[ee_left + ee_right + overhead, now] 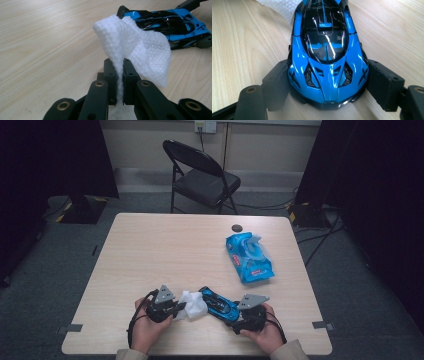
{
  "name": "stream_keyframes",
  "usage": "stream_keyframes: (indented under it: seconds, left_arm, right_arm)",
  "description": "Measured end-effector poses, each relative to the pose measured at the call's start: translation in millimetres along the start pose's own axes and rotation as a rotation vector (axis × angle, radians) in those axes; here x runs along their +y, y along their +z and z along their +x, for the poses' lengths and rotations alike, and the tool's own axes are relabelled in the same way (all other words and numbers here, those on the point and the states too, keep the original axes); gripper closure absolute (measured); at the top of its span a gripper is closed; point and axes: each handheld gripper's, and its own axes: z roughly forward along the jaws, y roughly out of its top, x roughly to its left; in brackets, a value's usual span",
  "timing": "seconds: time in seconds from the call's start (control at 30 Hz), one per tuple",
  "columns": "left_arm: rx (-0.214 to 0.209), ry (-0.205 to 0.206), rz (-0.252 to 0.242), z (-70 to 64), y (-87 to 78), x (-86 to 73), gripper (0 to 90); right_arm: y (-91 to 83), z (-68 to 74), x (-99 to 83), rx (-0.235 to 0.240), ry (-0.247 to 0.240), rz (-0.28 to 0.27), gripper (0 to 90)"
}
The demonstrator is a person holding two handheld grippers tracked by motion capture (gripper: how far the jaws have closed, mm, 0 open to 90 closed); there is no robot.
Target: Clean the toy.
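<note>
A blue and black toy car [219,303] [168,25] [327,51] rests on the table near its front edge. My right gripper [234,310] [327,87] is shut on the car, one jaw against each side of its nose. A white wipe [192,304] [136,50] [280,7] is pinched between the jaws of my left gripper [179,308] [120,72]. The wipe stands up from the jaws and hangs toward the car's far end, touching or nearly touching it.
A blue pack of wipes [248,257] lies at the table's right, its flap open. A small dark round object [236,227] sits near the far edge. A black folding chair [202,175] stands beyond the table [150,250]. Cables run across the floor at right.
</note>
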Motion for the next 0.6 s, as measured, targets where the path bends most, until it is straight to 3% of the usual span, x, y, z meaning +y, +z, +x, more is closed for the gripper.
stream_keyframes:
  seconds: [0.6]
  left_arm:
    - [0.046, -0.044, -0.018, 19.3, -11.9, -4.7, 84.8]
  right_arm:
    - [0.0, 0.0, 0.1, -0.001, 0.001, 0.0, 25.2]
